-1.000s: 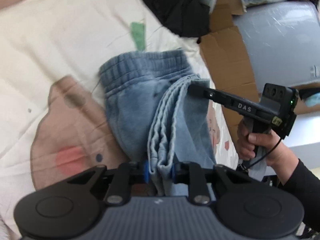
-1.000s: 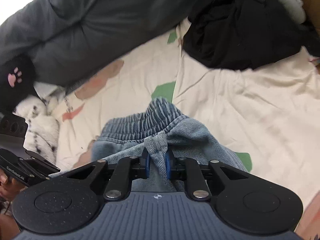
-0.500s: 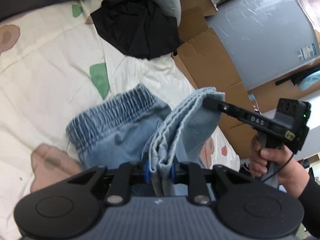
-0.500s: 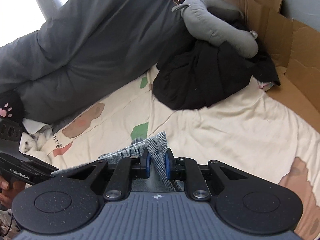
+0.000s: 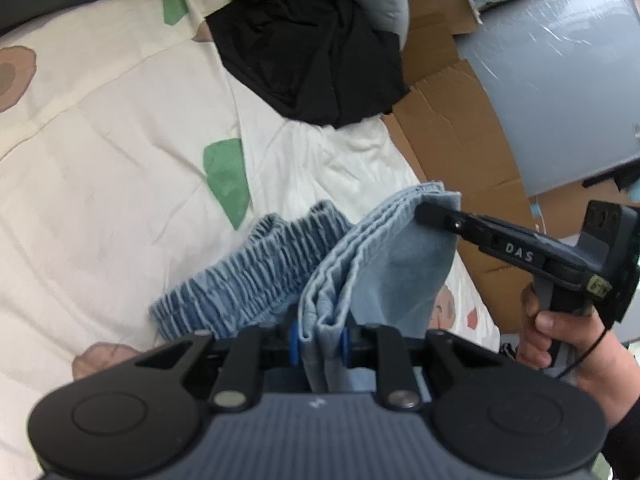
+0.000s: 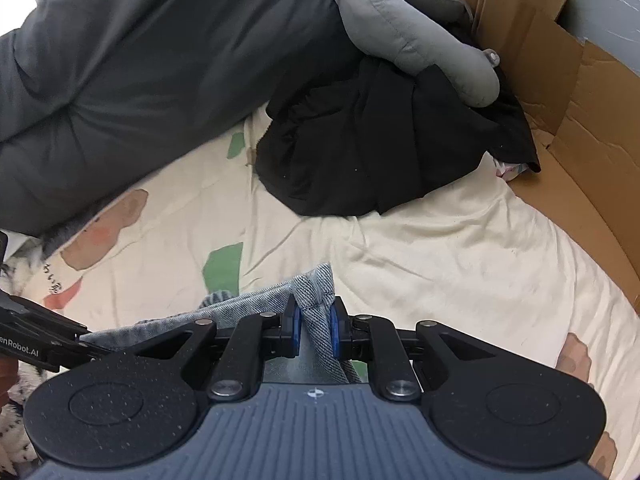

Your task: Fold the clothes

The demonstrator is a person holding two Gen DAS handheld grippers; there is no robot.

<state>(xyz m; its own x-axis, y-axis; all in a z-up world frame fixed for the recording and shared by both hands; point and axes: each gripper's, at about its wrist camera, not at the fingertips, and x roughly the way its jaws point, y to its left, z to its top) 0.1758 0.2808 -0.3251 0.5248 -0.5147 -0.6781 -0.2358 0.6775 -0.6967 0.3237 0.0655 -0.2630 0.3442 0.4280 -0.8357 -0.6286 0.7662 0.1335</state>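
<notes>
A pair of light blue denim shorts (image 5: 384,264) with a gathered elastic waistband (image 5: 248,276) hangs folded above a cream patterned bedsheet (image 5: 100,168). My left gripper (image 5: 319,340) is shut on the stacked hem layers at one end. My right gripper (image 6: 313,326) is shut on the other end of the same hem (image 6: 316,300). In the left wrist view that right gripper (image 5: 426,212) reaches in from the right, held by a person's hand (image 5: 560,336). The waistband droops toward the sheet below the held edge.
A black garment (image 6: 380,140) lies heaped on the sheet beyond the shorts, with a grey stuffed pillow (image 6: 416,32) on it. A dark grey duvet (image 6: 140,60) covers the far left. Flattened cardboard (image 5: 448,136) and a grey panel (image 5: 560,72) border the bed's right side.
Both grippers have lifted the shorts off the sheet and carried them toward the black garment. The waistband, which lay flat before, now hangs bunched below the held hem.
</notes>
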